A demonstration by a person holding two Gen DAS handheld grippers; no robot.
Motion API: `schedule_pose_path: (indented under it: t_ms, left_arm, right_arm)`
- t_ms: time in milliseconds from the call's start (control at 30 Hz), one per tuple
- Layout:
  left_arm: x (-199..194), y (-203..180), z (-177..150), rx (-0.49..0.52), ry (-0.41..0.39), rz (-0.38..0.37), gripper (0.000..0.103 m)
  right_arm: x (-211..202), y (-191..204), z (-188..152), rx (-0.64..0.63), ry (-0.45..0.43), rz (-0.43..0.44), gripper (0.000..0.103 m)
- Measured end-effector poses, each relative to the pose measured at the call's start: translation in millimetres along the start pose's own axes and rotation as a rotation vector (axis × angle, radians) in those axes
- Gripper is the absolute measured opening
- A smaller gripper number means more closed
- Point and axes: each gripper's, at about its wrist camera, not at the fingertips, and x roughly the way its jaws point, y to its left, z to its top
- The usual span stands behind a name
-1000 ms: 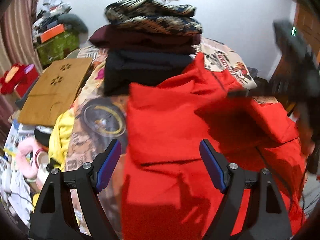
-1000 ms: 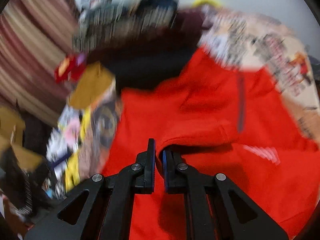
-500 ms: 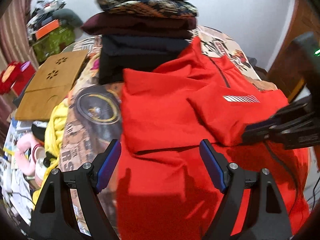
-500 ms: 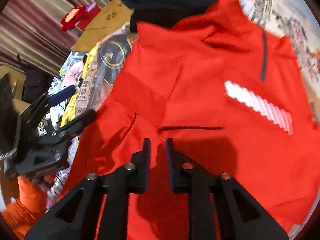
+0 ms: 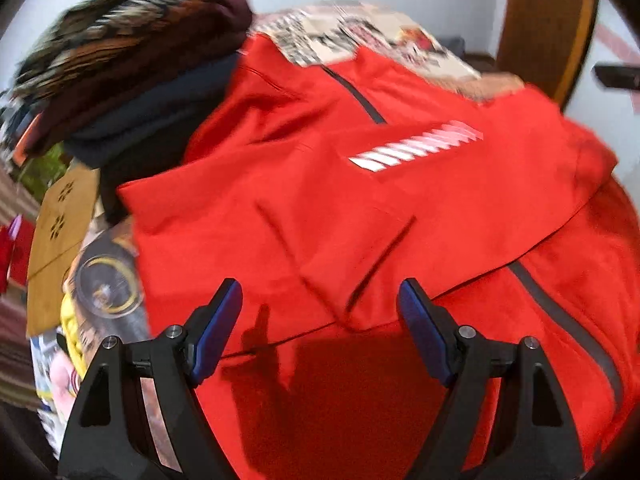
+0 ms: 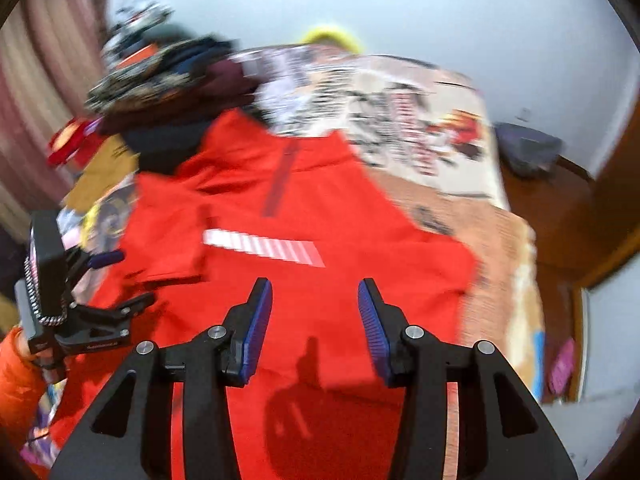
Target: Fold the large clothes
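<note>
A large red jacket (image 5: 360,208) with a white striped chest mark and a dark zip lies spread on the bed, one sleeve folded across its front. It also shows in the right wrist view (image 6: 304,216). My left gripper (image 5: 320,300) is open and empty above the jacket's lower part. My right gripper (image 6: 314,304) is open and empty above the jacket's middle. The left gripper also shows at the left edge of the right wrist view (image 6: 100,284).
A stack of folded dark and patterned clothes (image 5: 132,72) stands at the jacket's far left. A wooden lap tray (image 5: 60,232) and clutter lie left of the bed. The printed bedspread (image 6: 400,120) reaches to the wall. A wooden door (image 5: 548,24) stands on the right.
My right gripper has opened, let go of the red sleeve and swung back toward the bed's middle. The left view has shifted right over the jacket. The sleeve now rests folded on the jacket.
</note>
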Motion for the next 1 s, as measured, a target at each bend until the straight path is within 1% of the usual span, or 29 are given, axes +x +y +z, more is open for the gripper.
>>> schedule_pose_path:
  t_ms: [100,167,233,300,333,367,400,433,467,500,533,600,667,767,833,900,933,1000]
  left_arm:
    - [21.5,-4.5,8.7,0.012,0.041,0.016,0.08]
    - [24.9,-3.2,15.8,0.0,0.027,0.019,0.08]
    - [29.9,-0.3,24.8,-0.018,0.031,0.032,0.08]
    - [33.2,2.1,29.4,-0.035,0.026,0.041,0.078]
    - [34.0,3.8,30.9,-0.045,0.017,0.044,0.067]
    - [34.7,5.7,31.9,-0.055,0.018,0.046,0.052]
    - [35.8,7.9,32.6,-0.069,0.026,0.033,0.045]
    - [35.7,10.7,33.3,-0.083,0.03,0.013,0.033]
    - [33.5,16.5,33.5,-0.11,0.027,-0.026,0.023]
    - [28.7,25.0,35.5,-0.145,0.016,-0.077,0.017]
    - [25.3,30.5,37.5,-0.162,0.008,-0.097,0.006]
    - [10.1,45.4,43.3,-0.207,-0.034,-0.136,0.006]
    - [-12.7,62.8,48.5,-0.25,-0.103,-0.168,0.004]
    - [-43.2,83.9,50.0,-0.306,-0.191,-0.192,0.004]
    - [-58.0,94.1,47.1,-0.321,-0.235,-0.176,0.004]
    - [-64.8,99.5,42.3,-0.319,-0.254,-0.144,0.004]
    - [-64.8,102.3,39.0,-0.318,-0.251,-0.136,0.004]
    - [-55.5,106.2,31.4,-0.326,-0.217,-0.122,0.005]
  right_arm:
    - [2.2,-30.3,-15.7,0.068,-0.001,-0.055,0.041]
    - [3.4,-47.8,-27.0,0.118,0.011,-0.067,0.041]
    - [6.6,-58.3,-39.7,0.159,0.024,-0.085,0.041]
    - [9.8,-65.5,-49.9,0.164,0.044,-0.08,0.041]
    - [12.8,-66.1,-54.3,0.162,0.056,-0.075,0.041]
    - [13.8,-66.7,-58.3,0.161,0.065,-0.077,0.041]
    - [15.9,-66.4,-59.9,0.16,0.074,-0.082,0.041]
    - [17.2,-67.0,-61.3,0.16,0.08,-0.086,0.041]
    - [17.6,-68.2,-62.1,0.161,0.084,-0.086,0.041]
    - [19.1,-68.0,-60.2,0.164,0.084,-0.082,0.041]
    - [19.6,-68.2,-57.4,0.167,0.081,-0.076,0.041]
    - [19.1,-66.8,-51.8,0.165,0.066,-0.068,0.041]
    - [21.2,-63.7,-45.2,0.157,0.052,-0.068,0.041]
    - [31.1,-56.6,-36.6,0.144,0.054,-0.063,0.042]
    - [44.2,-51.4,-34.9,0.137,0.076,-0.056,0.045]
    - [56.4,-45.9,-37.5,0.128,0.102,-0.049,0.047]
    - [59.8,-43.7,-39.0,0.122,0.108,-0.05,0.049]
    - [63.2,-38.5,-42.0,0.104,0.101,-0.062,0.052]
